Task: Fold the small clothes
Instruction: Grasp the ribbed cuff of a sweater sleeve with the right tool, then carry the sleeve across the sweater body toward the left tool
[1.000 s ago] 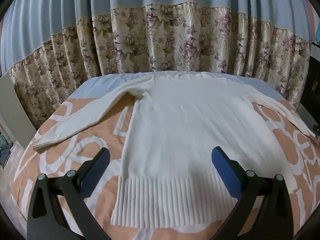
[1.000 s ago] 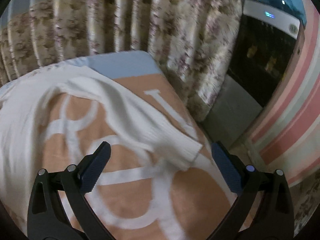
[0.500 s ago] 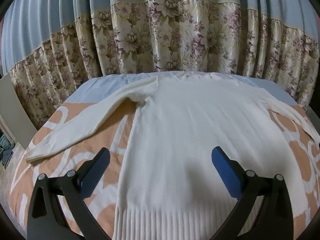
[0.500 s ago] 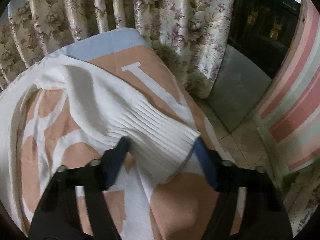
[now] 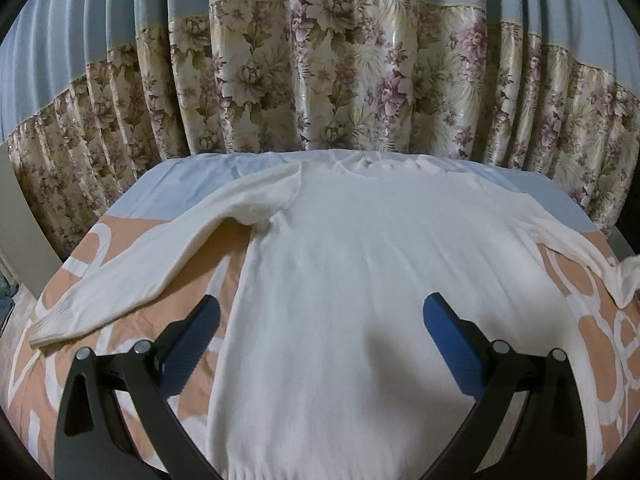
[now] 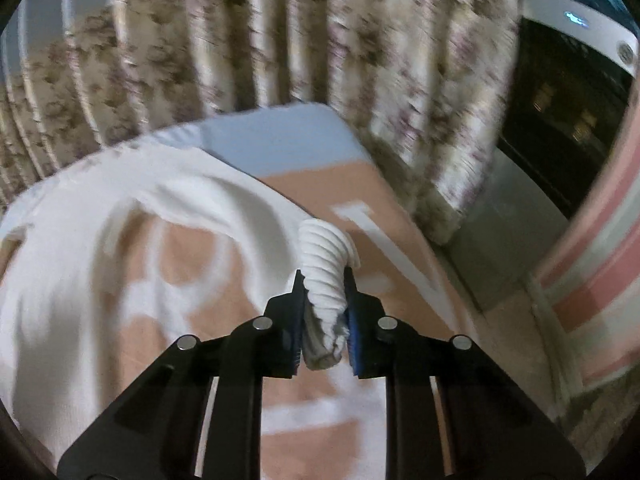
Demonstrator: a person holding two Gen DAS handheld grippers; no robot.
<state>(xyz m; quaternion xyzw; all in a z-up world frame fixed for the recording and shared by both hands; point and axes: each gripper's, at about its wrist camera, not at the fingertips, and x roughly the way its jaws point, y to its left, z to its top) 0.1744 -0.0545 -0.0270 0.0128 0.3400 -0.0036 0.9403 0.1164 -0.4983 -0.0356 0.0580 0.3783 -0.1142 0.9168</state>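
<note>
A cream knit sweater (image 5: 360,280) lies flat on the bed, neck toward the curtain. Its left sleeve (image 5: 132,280) stretches out to the left. My left gripper (image 5: 320,320) hovers open over the sweater's body, nothing between its blue pads. In the right wrist view the ribbed right cuff (image 6: 325,264) is bunched between the pads of my right gripper (image 6: 325,280), whose jaws are closing on it. The cuff is raised off the bed, and the right sleeve (image 6: 224,204) trails back to the sweater. The lifted cuff (image 5: 628,276) also shows at the right edge of the left wrist view.
The bed has an orange blanket with white letters (image 5: 580,320) and a pale blue sheet (image 5: 180,180) at the far end. A floral curtain (image 5: 340,80) hangs close behind. To the right stand a dark appliance (image 6: 560,120) and a striped wall (image 6: 600,260).
My right gripper went from wide open before the cuff to closed on it and lifted it, bunched. My left gripper moved forward over the sweater, staying open.
</note>
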